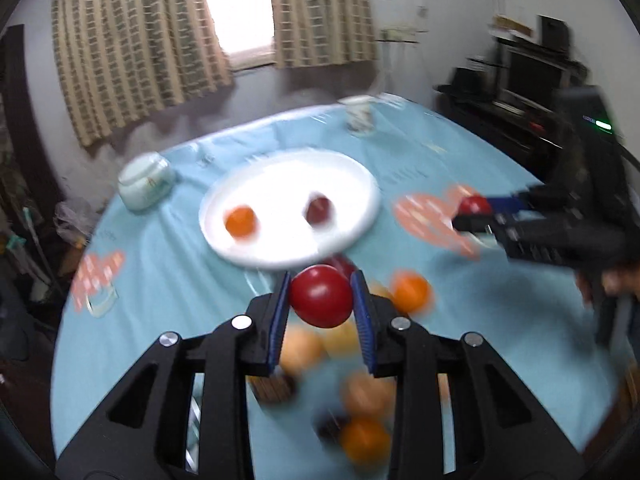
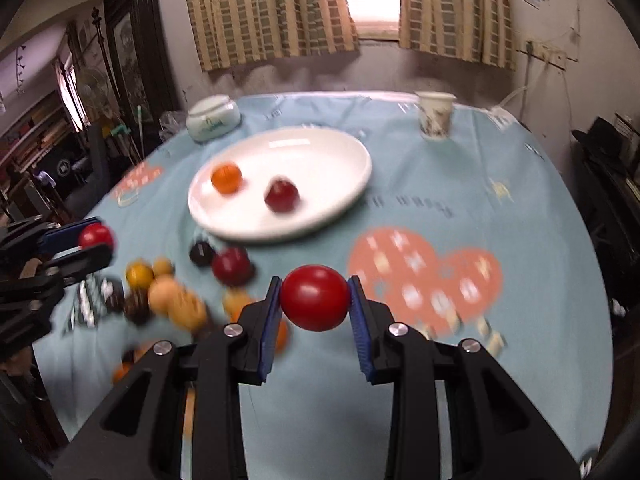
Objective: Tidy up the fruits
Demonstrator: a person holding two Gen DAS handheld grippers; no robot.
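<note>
My left gripper (image 1: pixel 321 294) is shut on a red round fruit (image 1: pixel 320 296), lifted above the table. Likewise my right gripper (image 2: pixel 314 298) is shut on another red fruit (image 2: pixel 315 298); from the left wrist view that gripper (image 1: pixel 472 214) shows at the right with its fruit (image 1: pixel 475 204). A white plate (image 1: pixel 352 176) lies ahead and carries an orange fruit (image 1: pixel 240 221) and a dark red fruit (image 1: pixel 318 210). A loose heap of orange, yellow, red and dark fruits (image 2: pixel 176 296) lies on the cloth below the left gripper (image 2: pixel 86 246).
The round table wears a light blue cloth (image 2: pixel 460 168) with pink patches. A pale lidded jar (image 2: pixel 213 118) stands at the back left, a paper cup (image 2: pixel 435 116) at the back right. Dark furniture (image 1: pixel 520 92) crowds the table's right side.
</note>
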